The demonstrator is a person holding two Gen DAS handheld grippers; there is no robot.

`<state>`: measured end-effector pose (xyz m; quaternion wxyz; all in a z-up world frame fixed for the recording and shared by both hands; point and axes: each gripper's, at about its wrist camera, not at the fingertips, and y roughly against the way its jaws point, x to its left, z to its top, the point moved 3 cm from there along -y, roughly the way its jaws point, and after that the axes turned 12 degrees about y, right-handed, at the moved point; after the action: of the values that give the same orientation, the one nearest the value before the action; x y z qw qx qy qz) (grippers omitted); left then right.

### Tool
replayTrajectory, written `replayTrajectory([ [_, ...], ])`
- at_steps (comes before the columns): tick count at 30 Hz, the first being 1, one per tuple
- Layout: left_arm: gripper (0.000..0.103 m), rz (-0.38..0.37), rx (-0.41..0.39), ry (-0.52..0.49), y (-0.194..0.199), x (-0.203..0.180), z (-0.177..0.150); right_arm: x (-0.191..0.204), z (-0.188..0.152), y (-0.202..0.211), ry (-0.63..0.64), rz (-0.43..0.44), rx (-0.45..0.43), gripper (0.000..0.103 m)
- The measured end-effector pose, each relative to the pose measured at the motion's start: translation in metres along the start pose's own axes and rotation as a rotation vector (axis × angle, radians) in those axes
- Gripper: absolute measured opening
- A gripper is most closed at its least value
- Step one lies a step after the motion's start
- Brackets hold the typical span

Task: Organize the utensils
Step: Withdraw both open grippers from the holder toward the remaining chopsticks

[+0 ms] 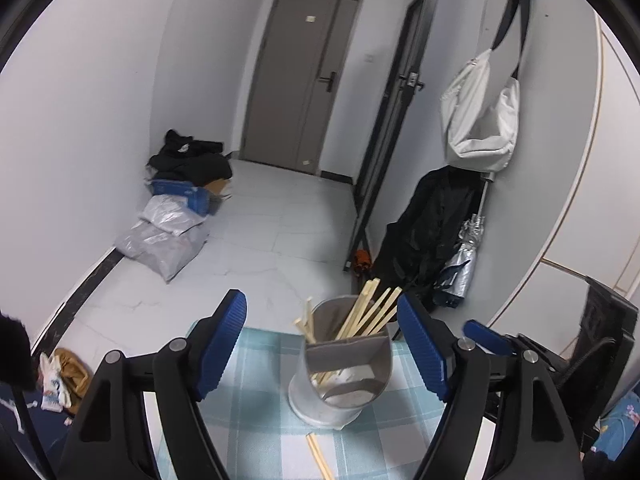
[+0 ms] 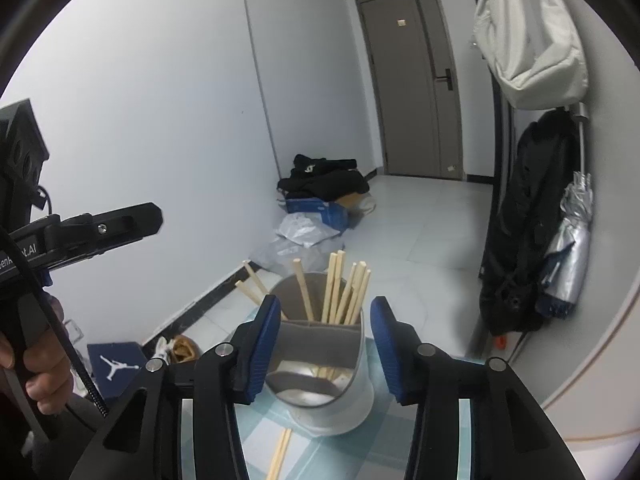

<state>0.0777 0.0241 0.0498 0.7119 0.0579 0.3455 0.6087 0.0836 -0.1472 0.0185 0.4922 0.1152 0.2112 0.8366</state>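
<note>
A grey metal utensil holder (image 1: pixel 340 376) with inner dividers stands on a checked tablecloth (image 1: pixel 256 420). Several wooden chopsticks (image 1: pixel 368 314) stand in its back compartment. More chopsticks (image 1: pixel 318 456) lie on the cloth in front of it. My left gripper (image 1: pixel 322 346) is open and empty, its blue pads either side of the holder. In the right wrist view the holder (image 2: pixel 324 376) sits between the blue pads of my right gripper (image 2: pixel 326 350), which is open and empty. Chopsticks (image 2: pixel 344 292) stick up from it, and loose chopsticks (image 2: pixel 280 456) lie on the cloth below.
The right gripper's tip (image 1: pixel 486 336) shows at the right of the left wrist view. The left gripper body (image 2: pixel 80 232) and the hand holding it sit at the left of the right wrist view. Bags (image 1: pixel 164 236) and clothes lie on the tiled floor beyond the table edge.
</note>
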Motion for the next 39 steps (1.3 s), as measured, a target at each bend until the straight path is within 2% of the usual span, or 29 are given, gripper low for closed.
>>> replayTrajectory([
  [2,0.077,0.033,-0.01,0.022,0.003,0.006,-0.005,0.006,-0.004,0.007,0.004,-0.013,-0.007,0.053],
  [5,0.087,0.075,-0.033,0.044,0.008,0.013,-0.013,0.012,-0.01,0.015,0.008,-0.02,-0.006,0.055],
  [9,0.09,0.119,-0.056,0.033,0.014,0.017,-0.021,0.019,-0.021,0.023,0.004,-0.031,0.002,0.066],
  [12,0.097,0.126,-0.067,0.04,0.018,0.02,-0.026,0.022,-0.028,0.027,0.004,-0.033,0.018,0.067],
  [16,0.099,0.132,-0.086,0.039,0.021,0.024,-0.036,0.027,-0.039,0.032,0.01,-0.038,0.031,0.072],
  [28,0.1,0.151,-0.02,0.054,0.003,0.04,-0.08,0.037,-0.077,0.028,0.007,-0.059,0.091,0.075],
  [39,0.1,0.191,0.082,0.127,-0.024,0.077,-0.108,0.048,-0.114,0.0,0.062,-0.067,0.23,0.075],
])
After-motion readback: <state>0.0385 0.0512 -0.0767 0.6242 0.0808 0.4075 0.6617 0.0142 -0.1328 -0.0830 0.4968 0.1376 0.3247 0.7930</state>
